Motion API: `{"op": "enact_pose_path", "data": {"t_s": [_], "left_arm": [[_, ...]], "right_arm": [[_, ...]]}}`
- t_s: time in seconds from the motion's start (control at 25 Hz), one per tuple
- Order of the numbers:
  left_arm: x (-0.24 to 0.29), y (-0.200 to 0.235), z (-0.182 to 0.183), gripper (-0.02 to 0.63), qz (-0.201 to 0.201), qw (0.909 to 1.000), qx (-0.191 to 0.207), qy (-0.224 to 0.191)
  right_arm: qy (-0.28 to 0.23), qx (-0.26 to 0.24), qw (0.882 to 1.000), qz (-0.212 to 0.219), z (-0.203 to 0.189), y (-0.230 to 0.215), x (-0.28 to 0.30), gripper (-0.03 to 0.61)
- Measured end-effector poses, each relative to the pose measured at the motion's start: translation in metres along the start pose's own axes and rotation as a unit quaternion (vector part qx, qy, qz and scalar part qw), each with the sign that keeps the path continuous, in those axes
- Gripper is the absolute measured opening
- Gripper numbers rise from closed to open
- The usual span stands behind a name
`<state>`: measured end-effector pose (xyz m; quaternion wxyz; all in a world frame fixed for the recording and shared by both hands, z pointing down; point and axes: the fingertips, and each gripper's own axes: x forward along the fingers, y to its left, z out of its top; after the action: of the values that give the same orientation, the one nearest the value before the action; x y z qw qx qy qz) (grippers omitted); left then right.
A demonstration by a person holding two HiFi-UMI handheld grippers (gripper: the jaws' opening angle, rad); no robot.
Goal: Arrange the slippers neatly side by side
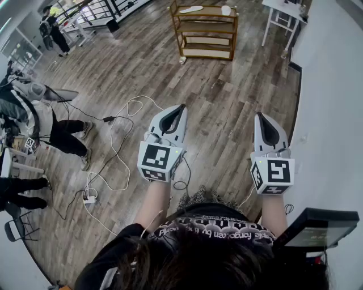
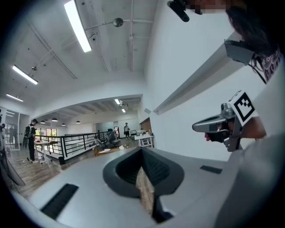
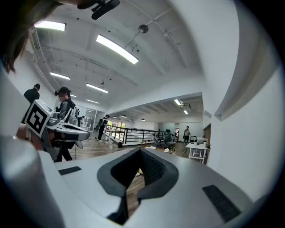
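Note:
Two pale slippers lie apart on top of a wooden shelf (image 1: 205, 31) far across the room, one at the left (image 1: 191, 9), one at the right (image 1: 226, 10). Both grippers are held level in front of me, far from the shelf. My left gripper (image 1: 182, 106) is shut with nothing between its jaws. My right gripper (image 1: 258, 114) is likewise shut and empty. In the left gripper view my left gripper's (image 2: 142, 151) jaws meet at the tip, and the right gripper (image 2: 194, 128) shows beside it. In the right gripper view my right gripper (image 3: 141, 151) is shut too.
White and black cables (image 1: 116, 141) trail over the wood floor at the left, with a power strip (image 1: 89, 199). People stand at the left (image 1: 65, 136). A white wall (image 1: 332, 113) runs along the right, and a white table (image 1: 282, 14) stands at the far right.

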<state>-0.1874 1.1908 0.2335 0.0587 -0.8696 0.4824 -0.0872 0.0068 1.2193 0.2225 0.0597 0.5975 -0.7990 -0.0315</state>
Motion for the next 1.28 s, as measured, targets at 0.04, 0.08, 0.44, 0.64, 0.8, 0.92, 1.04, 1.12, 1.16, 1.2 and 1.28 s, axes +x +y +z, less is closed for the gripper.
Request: {"op": "enact_pose_path", "data": {"t_s": [0.04,0.08,0.44,0.64,0.8,0.92,1.04,1.12,1.16,1.2,1.28], "left_arm": [[0.000,0.001,0.000,0.002,0.000,1.0000,-0.002,0.001],[0.000,0.002,0.000,0.002,0.000,1.0000,-0.004,0.001],[0.004,-0.012,-0.009,0.002,-0.011,0.9998,-0.011,0.009],[0.015,-0.033,-0.008,0.002,-0.059,0.9978,-0.030,-0.012],[0.021,-0.045,-0.019,0.002,-0.085,0.9928,-0.082,-0.019],[0.026,-0.061,-0.023,0.002,-0.095,0.9928,-0.072,-0.009],[0.030,-0.081,-0.016,0.002,-0.119,0.9911,-0.055,-0.019],[0.035,-0.085,-0.016,0.002,-0.126,0.9904,-0.052,-0.019],[0.039,-0.083,-0.019,0.002,-0.126,0.9902,-0.058,-0.016],[0.043,-0.080,-0.023,0.002,-0.123,0.9900,-0.068,-0.012],[0.056,-0.068,-0.029,0.002,-0.115,0.9900,-0.080,-0.010]], "right_arm": [[0.000,0.000,1.000,0.000,0.001,0.000,0.001,0.003],[0.000,0.000,1.000,0.001,0.002,0.000,0.001,0.003],[0.003,0.000,1.000,0.006,-0.006,-0.001,-0.003,0.003],[-0.009,0.026,0.999,0.020,-0.007,-0.009,-0.005,0.003],[-0.007,0.035,0.999,0.017,-0.017,-0.024,-0.008,0.003],[-0.009,0.042,0.999,0.014,-0.022,-0.038,-0.014,0.003],[-0.006,0.051,0.999,0.014,-0.030,-0.047,-0.012,0.003],[0.002,0.061,0.998,0.019,-0.038,-0.052,0.000,0.003],[0.007,0.065,0.998,0.022,-0.043,-0.053,0.006,0.003],[0.011,0.066,0.997,0.024,-0.047,-0.053,0.013,0.003],[0.015,0.062,0.998,0.026,-0.052,-0.055,0.029,0.003]]}}
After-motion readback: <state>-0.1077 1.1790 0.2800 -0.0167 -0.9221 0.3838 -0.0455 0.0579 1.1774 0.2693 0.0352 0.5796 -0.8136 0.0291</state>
